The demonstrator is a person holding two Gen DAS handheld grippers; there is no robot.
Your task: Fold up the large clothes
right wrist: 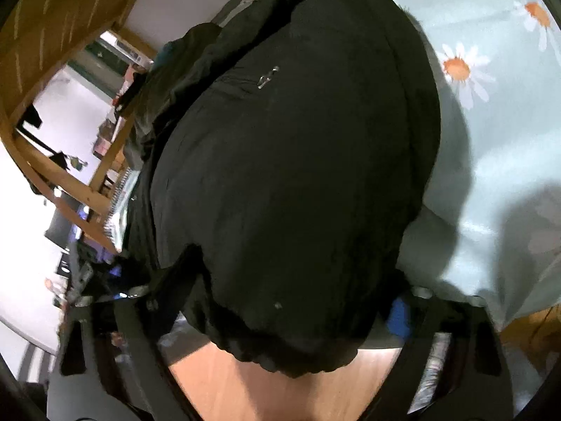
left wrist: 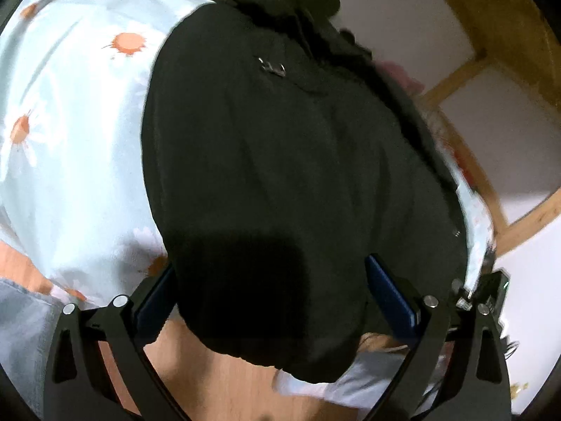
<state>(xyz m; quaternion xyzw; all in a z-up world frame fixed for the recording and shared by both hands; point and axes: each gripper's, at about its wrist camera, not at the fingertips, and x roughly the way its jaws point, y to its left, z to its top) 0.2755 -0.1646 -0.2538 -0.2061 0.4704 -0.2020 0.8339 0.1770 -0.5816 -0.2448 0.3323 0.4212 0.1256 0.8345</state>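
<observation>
A large black garment (left wrist: 280,161) with a metal zipper pull (left wrist: 271,67) lies on a pale blue daisy-print sheet (left wrist: 70,133). It fills the right wrist view too (right wrist: 280,175), with the zipper pull (right wrist: 268,76) visible. My left gripper (left wrist: 270,280) is open, its blue pads (left wrist: 385,291) standing either side of the garment's near hem, which hangs over the bed edge. My right gripper (right wrist: 287,301) is also open around the hem; its fingers are largely hidden by the cloth.
A wooden bed frame (left wrist: 466,161) and white wall lie to the right in the left wrist view. The frame's rails (right wrist: 70,182) and cluttered shelves sit at left in the right wrist view. Wooden floor (right wrist: 280,393) shows below the hem.
</observation>
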